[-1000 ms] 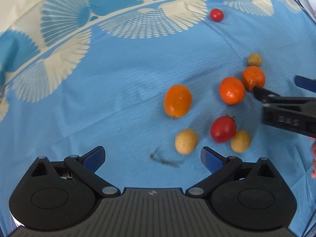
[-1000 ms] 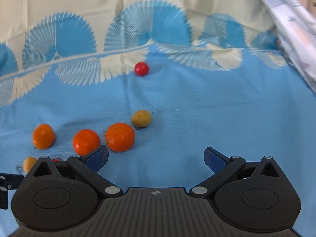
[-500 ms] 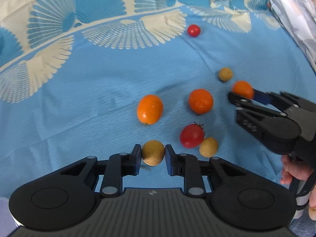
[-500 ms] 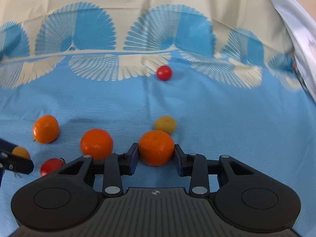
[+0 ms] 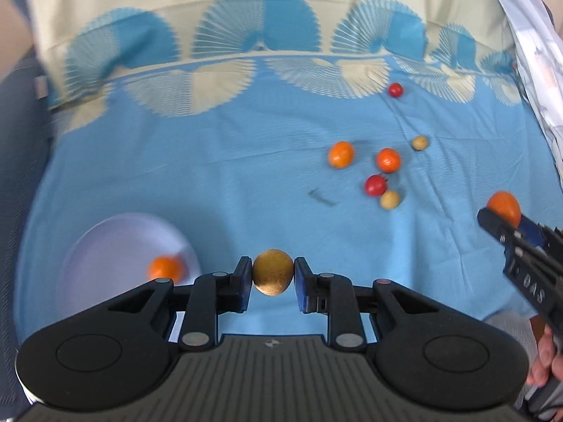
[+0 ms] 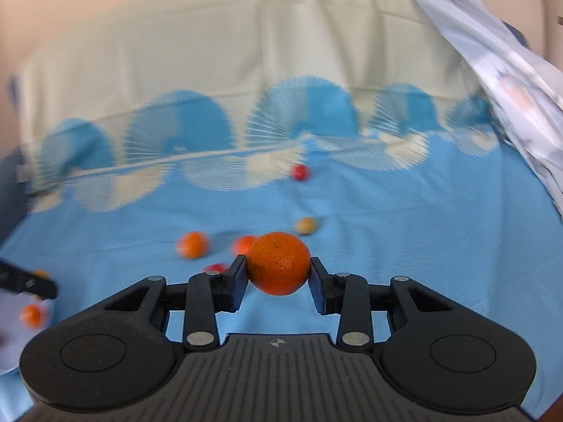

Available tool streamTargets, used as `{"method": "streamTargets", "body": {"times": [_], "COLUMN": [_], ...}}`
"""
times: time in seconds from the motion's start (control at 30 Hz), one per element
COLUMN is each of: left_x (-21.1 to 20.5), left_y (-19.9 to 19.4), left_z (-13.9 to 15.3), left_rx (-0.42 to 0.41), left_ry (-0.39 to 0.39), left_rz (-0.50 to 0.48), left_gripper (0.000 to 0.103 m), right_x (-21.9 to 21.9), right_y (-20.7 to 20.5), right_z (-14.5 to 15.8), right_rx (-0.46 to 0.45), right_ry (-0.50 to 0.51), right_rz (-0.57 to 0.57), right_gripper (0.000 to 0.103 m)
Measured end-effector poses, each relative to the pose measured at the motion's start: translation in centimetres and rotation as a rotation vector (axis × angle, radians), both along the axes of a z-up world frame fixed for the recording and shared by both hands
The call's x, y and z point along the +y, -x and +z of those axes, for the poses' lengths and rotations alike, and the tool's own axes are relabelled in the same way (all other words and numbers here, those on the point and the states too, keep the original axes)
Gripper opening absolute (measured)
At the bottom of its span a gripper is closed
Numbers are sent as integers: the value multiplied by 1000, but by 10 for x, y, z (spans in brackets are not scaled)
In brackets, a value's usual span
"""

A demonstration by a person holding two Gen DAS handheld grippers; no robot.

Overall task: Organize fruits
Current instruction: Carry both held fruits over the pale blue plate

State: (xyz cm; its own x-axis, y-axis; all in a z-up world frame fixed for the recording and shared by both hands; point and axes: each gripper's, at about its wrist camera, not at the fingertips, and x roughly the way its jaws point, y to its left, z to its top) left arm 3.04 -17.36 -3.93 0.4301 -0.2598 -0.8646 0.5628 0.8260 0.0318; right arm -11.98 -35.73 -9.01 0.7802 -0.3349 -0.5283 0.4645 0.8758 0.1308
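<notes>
Clamped between left gripper (image 5: 273,277) fingers: tan fruit (image 5: 273,272), raised beside white plate (image 5: 105,246) bearing one orange (image 5: 165,268). Mandarin (image 6: 278,263) pinched by right gripper (image 6: 278,277). Loose fruits (image 5: 375,185) scattered on blue cloth (image 5: 228,183).

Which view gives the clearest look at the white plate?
The left wrist view. There the white plate shows most of its round face at lower left, with one orange fruit on it, though it is blurred. The right wrist view catches only a pale sliver at the left edge.
</notes>
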Motion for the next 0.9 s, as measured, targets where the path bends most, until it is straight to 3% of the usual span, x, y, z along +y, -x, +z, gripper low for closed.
{"method": "streamTargets", "body": {"times": [0.27,0.47,0.7,0.9], "left_x": [108,179,231,251], "left_y": [48,74,96,105], "left_z": [36,43,43,41], "left_rx": [-19,-15,-29,-24], "left_ry": [31,59,76,102], "left_rz": [135,213,269,288], "left_gripper": [28,28,28,28], "right_x": [105,175,229,252], "right_y": [24,38,52,59], "right_z": [51,66,68,73], "right_rx": [-49,-39,15,23], "right_ry": [-33,-35,-16,29], "right_rz": [242,384,473,498], "right_gripper": [38,38,38,38]}}
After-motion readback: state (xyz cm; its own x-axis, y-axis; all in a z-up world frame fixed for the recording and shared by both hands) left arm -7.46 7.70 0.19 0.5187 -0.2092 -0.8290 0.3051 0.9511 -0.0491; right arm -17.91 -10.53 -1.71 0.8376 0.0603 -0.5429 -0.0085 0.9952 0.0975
